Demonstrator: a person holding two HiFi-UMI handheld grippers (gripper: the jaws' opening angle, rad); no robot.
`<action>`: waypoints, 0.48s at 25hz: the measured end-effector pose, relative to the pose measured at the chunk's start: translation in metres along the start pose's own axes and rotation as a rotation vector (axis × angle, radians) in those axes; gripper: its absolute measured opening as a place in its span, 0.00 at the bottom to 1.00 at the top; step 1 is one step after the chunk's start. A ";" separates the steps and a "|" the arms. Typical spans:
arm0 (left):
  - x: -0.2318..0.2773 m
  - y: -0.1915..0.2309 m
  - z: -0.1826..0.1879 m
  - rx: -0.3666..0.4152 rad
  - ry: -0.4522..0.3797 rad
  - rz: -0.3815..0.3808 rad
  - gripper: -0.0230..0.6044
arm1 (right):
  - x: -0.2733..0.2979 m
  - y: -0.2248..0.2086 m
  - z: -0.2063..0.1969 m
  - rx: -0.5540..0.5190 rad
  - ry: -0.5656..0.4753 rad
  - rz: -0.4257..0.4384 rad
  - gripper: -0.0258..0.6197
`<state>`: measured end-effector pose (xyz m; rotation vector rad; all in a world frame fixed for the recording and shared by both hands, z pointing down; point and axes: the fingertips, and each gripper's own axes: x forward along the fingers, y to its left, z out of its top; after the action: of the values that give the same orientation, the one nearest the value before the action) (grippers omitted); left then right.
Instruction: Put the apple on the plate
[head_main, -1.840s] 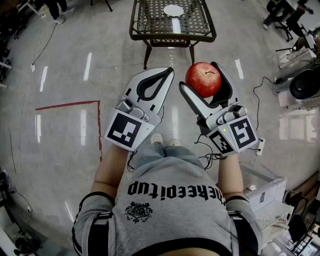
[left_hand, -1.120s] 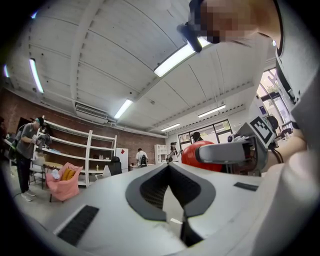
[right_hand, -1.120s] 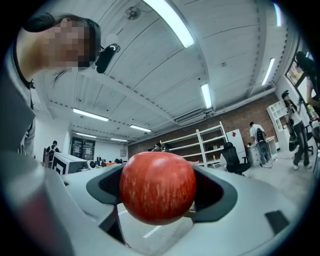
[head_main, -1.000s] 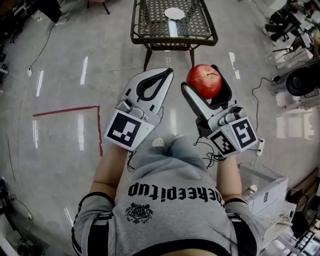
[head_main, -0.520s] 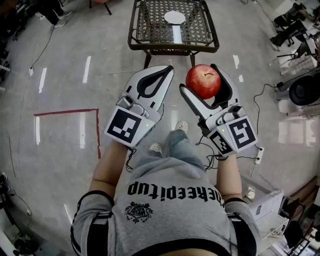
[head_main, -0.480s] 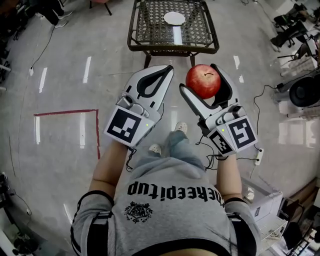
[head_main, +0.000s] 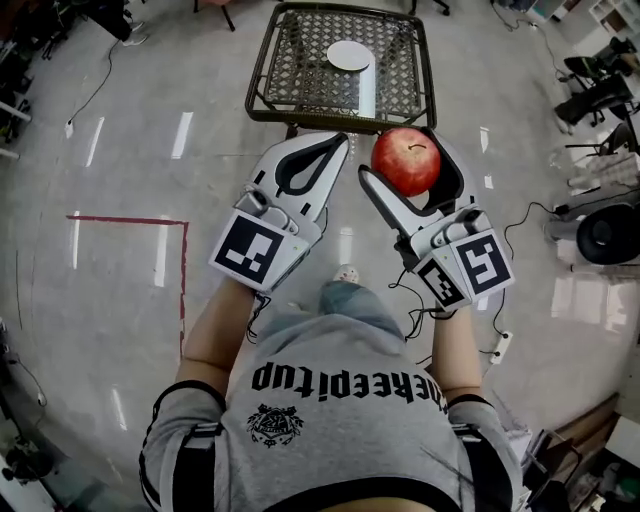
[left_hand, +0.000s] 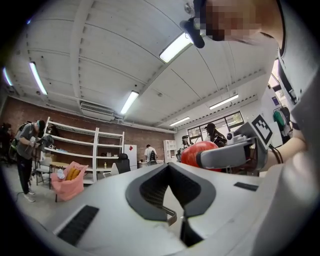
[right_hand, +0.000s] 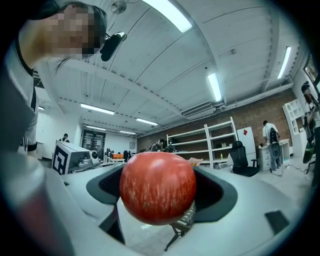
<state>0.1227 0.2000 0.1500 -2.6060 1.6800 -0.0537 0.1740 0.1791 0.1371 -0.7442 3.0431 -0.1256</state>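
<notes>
Apple sits squeezed tight between the two jaws of the right gripper, while the left gripper has its jaws pressed together, holding nothing.

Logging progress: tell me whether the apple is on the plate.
No, the apple is clamped in the right gripper; the plate lies bare on the table.

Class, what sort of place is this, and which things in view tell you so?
Probably a shared lab or workshop: white open metal shelving against a brick wall, long ceiling strip lights, and a red tape line on the polished grey floor.
</notes>
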 end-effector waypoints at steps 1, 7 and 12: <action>0.005 0.003 0.001 -0.002 0.003 0.006 0.07 | 0.003 -0.005 0.001 0.003 0.000 0.007 0.71; 0.006 0.005 0.012 0.015 -0.065 0.041 0.07 | 0.007 -0.003 0.003 0.010 -0.007 0.062 0.71; 0.010 0.001 0.005 0.042 -0.044 0.046 0.07 | 0.007 -0.004 -0.002 0.015 -0.012 0.082 0.71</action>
<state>0.1263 0.1907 0.1453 -2.5183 1.7046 -0.0305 0.1693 0.1722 0.1398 -0.6160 3.0514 -0.1429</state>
